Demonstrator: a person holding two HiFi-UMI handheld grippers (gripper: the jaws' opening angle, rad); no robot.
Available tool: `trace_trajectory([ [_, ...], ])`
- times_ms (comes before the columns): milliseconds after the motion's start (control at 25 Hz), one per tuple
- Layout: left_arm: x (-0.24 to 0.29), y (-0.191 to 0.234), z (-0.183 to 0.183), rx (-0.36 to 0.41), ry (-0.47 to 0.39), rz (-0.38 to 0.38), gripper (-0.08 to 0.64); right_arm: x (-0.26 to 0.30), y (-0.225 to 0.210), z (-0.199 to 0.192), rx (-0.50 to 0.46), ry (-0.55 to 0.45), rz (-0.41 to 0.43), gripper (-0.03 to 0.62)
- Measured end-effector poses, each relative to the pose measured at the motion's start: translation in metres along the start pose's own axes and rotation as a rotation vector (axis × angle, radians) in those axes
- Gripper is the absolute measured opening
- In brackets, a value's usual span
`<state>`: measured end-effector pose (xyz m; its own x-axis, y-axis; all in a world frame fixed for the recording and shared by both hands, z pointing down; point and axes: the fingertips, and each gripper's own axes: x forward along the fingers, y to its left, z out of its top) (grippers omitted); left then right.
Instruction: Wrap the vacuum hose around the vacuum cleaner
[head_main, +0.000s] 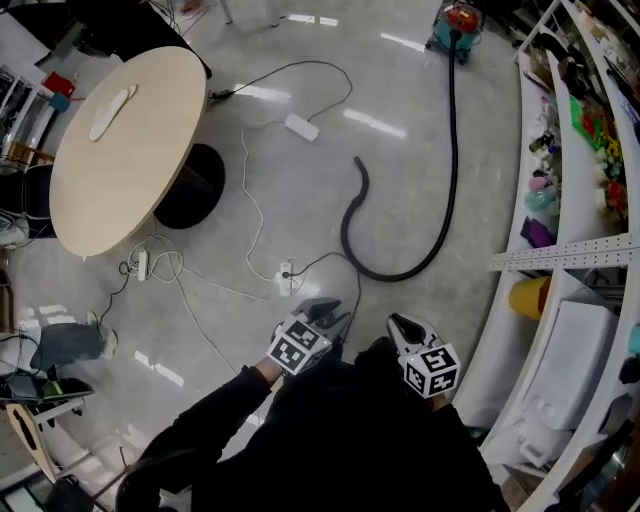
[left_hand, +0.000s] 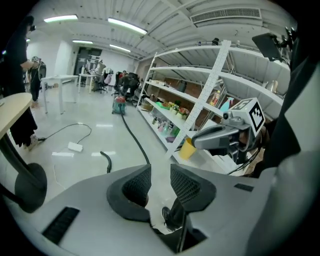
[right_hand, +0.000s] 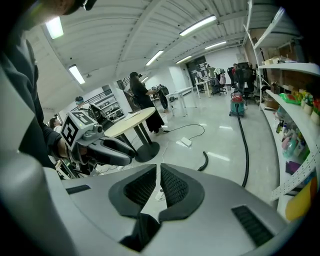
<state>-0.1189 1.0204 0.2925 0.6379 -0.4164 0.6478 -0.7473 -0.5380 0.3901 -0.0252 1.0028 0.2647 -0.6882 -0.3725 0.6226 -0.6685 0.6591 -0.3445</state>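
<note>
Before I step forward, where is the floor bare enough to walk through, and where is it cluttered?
Bare: the grey floor strip between the long black vacuum hose and the white shelving, and the patch inside the hose's curve. Crowded: white cables and a white power strip between the round wooden table and the hose's free end.

Overhead and low views; common hose (head_main: 455, 150)

Open-plan lab or workshop hall. Features: polished grey floor (head_main: 400, 180), long white shelving (head_main: 560, 255) of assorted goods, round wooden table (head_main: 120, 150), ceiling strip lights (left_hand: 127, 26). Also loose floor cables (head_main: 300, 63) and desks (left_hand: 59, 78) with office chairs (right_hand: 242, 72) beyond.
</note>
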Motion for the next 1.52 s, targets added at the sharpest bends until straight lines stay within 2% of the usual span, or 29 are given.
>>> trace_trajectory([
  [200, 0.037, 0.031, 0.009, 0.037, 0.074, 0.024, 0.137, 0.037, -0.038, 0.004, 0.032, 0.030, 0.038, 0.034],
  [320, 0.063, 0.047, 0.026, 0.033, 0.100, 0.061, 0.137, 0.061, -0.069, 0.008, 0.034, 0.061, 0.103, 0.035],
  [440, 0.086, 0.054, 0.043, 0.011, 0.120, 0.104, 0.137, 0.079, -0.099, 0.007, -0.004, 0.105, 0.168, 0.035],
  [560, 0.107, 0.059, 0.059, -0.013, 0.113, 0.134, 0.137, 0.101, -0.131, -0.006, -0.059, 0.167, 0.211, 0.037],
  [680, 0.138, 0.070, 0.062, -0.033, 0.093, 0.165, 0.137, 0.129, -0.168, -0.036, -0.060, 0.242, 0.227, 0.057],
  [840, 0.193, 0.102, 0.033, -0.065, 0.101, 0.172, 0.137, 0.189, -0.217, -0.087, -0.035, 0.324, 0.190, 0.101],
  [960, 0.239, 0.129, -0.005, -0.082, 0.151, 0.143, 0.141, 0.245, -0.248, -0.137, -0.012, 0.393, 0.161, 0.187],
  [1040, 0.266, 0.146, -0.038, -0.095, 0.215, 0.106, 0.206, 0.279, -0.261, -0.172, 0.009, 0.435, 0.145, 0.245],
  [1080, 0.278, 0.155, -0.055, -0.101, 0.246, 0.088, 0.240, 0.297, -0.267, -0.188, 0.018, 0.449, 0.139, 0.258],
  [1160, 0.300, 0.178, -0.083, -0.111, 0.284, 0.062, 0.256, 0.333, -0.280, -0.220, 0.020, 0.471, 0.133, 0.262],
  [1240, 0.319, 0.202, -0.105, -0.125, 0.293, 0.048, 0.258, 0.366, -0.292, -0.250, -0.016, 0.504, 0.134, 0.261],
  [1400, 0.348, 0.252, -0.142, -0.168, 0.303, 0.058, 0.256, 0.424, -0.325, -0.315, -0.213, 0.604, 0.147, 0.261],
  [1520, 0.367, 0.289, -0.168, -0.163, 0.318, 0.068, 0.256, 0.461, -0.342, -0.366, -0.273, 0.674, 0.195, 0.261],
])
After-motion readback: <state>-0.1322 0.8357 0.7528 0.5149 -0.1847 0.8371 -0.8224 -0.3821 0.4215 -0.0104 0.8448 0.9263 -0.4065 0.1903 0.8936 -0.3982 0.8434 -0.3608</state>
